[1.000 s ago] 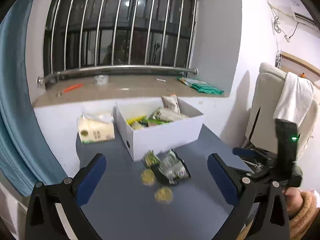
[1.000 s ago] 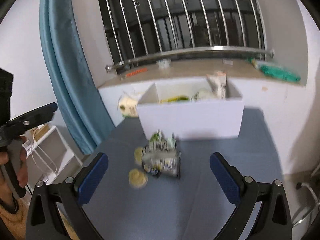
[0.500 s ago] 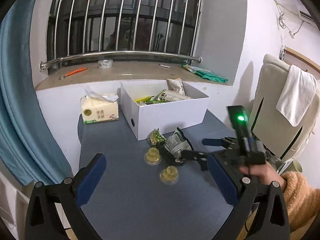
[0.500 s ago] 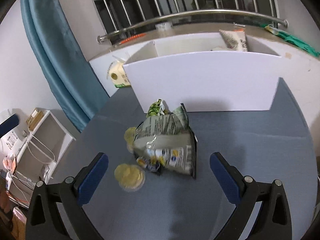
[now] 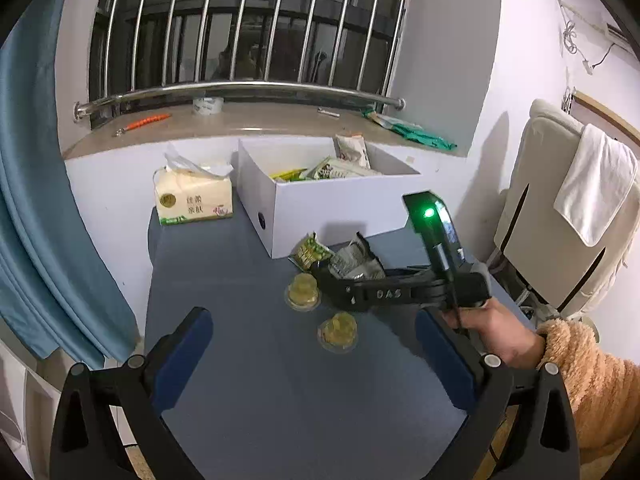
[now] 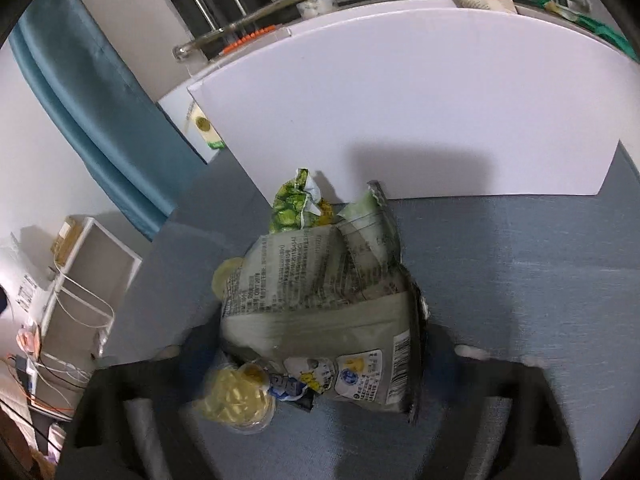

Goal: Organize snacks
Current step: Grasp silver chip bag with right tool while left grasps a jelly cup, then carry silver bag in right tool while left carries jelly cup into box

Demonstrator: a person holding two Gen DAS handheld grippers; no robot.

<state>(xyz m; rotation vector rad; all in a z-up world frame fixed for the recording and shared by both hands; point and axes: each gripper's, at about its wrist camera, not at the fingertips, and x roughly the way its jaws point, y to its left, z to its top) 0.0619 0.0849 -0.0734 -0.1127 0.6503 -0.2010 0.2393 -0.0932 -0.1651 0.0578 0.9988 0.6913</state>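
Note:
A grey snack bag (image 6: 328,312) lies on the blue table in front of the white box (image 5: 336,208), with a small green packet (image 6: 294,208) behind it and two yellow jelly cups (image 5: 303,292) (image 5: 338,332) beside it. My right gripper (image 6: 320,344) is open, its fingers either side of the grey bag (image 5: 356,264), low over the table. One jelly cup (image 6: 234,400) sits by its left finger. My left gripper (image 5: 312,356) is open and empty, held back above the near table. The box holds several snack packets (image 5: 336,168).
A tissue pack (image 5: 194,196) stands left of the box against the wall. A blue curtain (image 5: 36,216) hangs at the left; a beige chair with a towel (image 5: 580,208) stands at the right. The box wall (image 6: 420,120) rises just beyond the bag.
My right gripper has moved forward and down from behind the snacks until its open fingers straddle the grey bag. My left gripper has stayed back, open.

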